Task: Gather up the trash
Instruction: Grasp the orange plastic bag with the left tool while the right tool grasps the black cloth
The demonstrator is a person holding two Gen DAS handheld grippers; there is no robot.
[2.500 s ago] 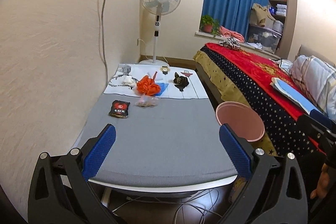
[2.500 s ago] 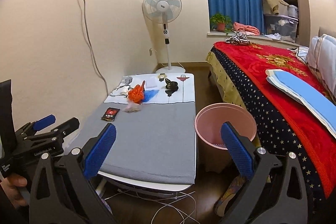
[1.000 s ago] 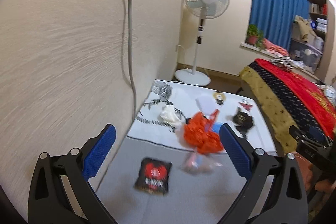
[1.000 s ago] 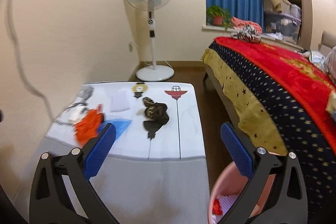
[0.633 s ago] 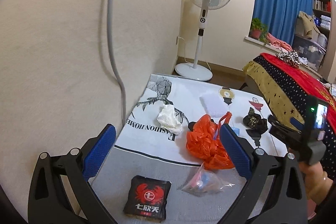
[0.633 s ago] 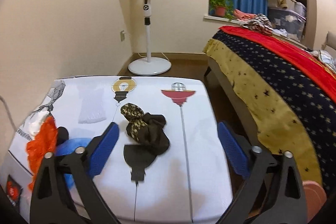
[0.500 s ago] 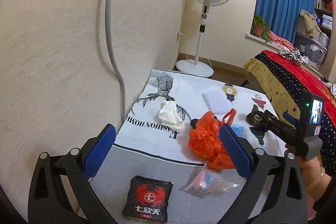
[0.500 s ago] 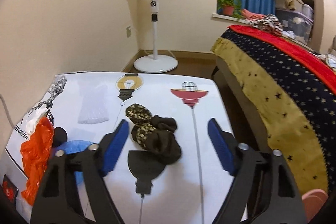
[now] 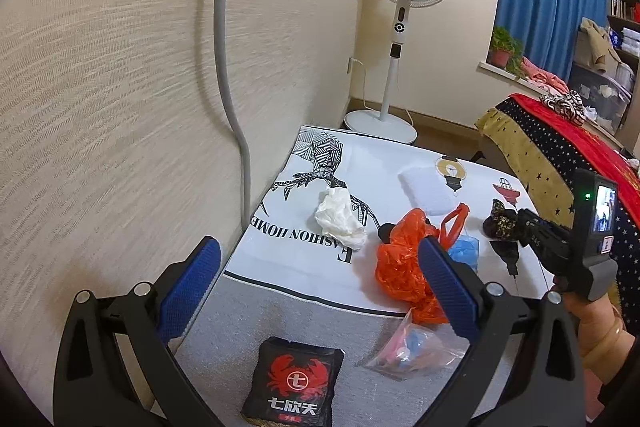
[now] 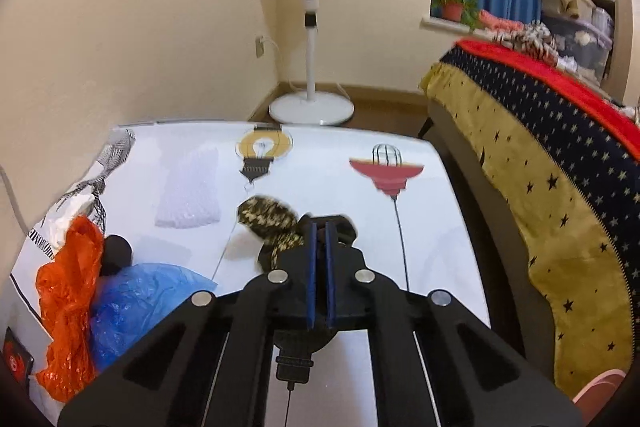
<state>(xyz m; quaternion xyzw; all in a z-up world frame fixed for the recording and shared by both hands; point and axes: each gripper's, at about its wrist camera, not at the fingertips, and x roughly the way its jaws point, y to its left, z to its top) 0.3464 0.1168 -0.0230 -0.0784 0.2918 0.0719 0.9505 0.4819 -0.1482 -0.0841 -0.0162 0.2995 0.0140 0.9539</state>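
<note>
On the white printed half of the tabletop, near the bed-side edge, lies the dark crumpled wrapper. The right gripper has its pads nearly together on the wrapper's near end, so the pinch looks thin; I would lift slowly, keeping the squeeze firm, and watch for the loose patterned part slipping out. A pink bin's rim shows low on the right, the likely drop point. The left gripper hangs wide open and empty above the black crab packet.
</note>
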